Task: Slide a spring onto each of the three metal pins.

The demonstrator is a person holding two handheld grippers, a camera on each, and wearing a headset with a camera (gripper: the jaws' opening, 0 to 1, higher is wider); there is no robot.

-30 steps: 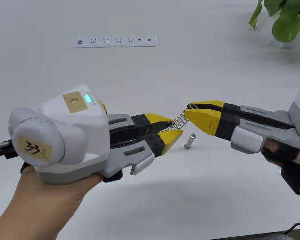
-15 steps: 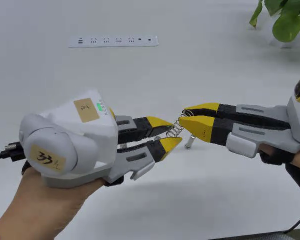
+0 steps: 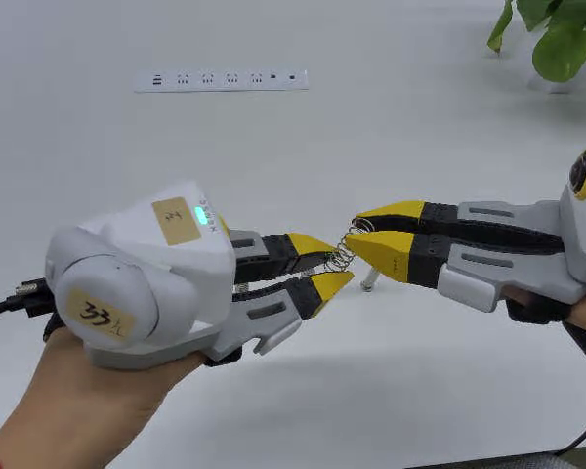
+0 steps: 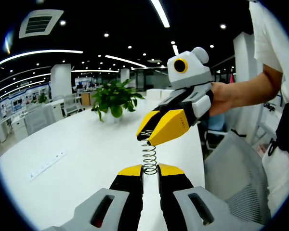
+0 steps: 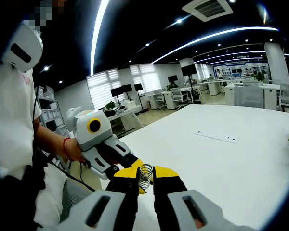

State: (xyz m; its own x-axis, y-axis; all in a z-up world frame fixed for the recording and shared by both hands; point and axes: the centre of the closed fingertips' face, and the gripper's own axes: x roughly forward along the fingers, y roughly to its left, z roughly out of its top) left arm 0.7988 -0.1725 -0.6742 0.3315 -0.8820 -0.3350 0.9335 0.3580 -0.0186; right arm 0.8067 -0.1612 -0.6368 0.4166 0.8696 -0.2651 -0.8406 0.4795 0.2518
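Observation:
A small steel spring [image 3: 342,251] hangs in the air between the two grippers. My right gripper [image 3: 355,230] comes in from the right and is shut on the spring's [image 5: 145,175] far end. My left gripper [image 3: 338,265] points right from the hand at the left. The spring's [image 4: 148,156] near end sits between the left gripper's [image 4: 150,170] yellow tips. I cannot tell whether a pin lies inside the coils. One short metal pin [image 3: 370,281] lies on the white table, partly hidden under the right gripper.
A white power strip [image 3: 222,80] lies flat at the back of the table [image 3: 303,391]. A green plant [image 3: 552,34] stands at the back right corner. A black cable [image 3: 0,303] trails from the left gripper.
The right gripper has moved left and slightly down toward the left gripper, keeping the spring, and now covers part of the pin on the table. The left gripper has dipped a little.

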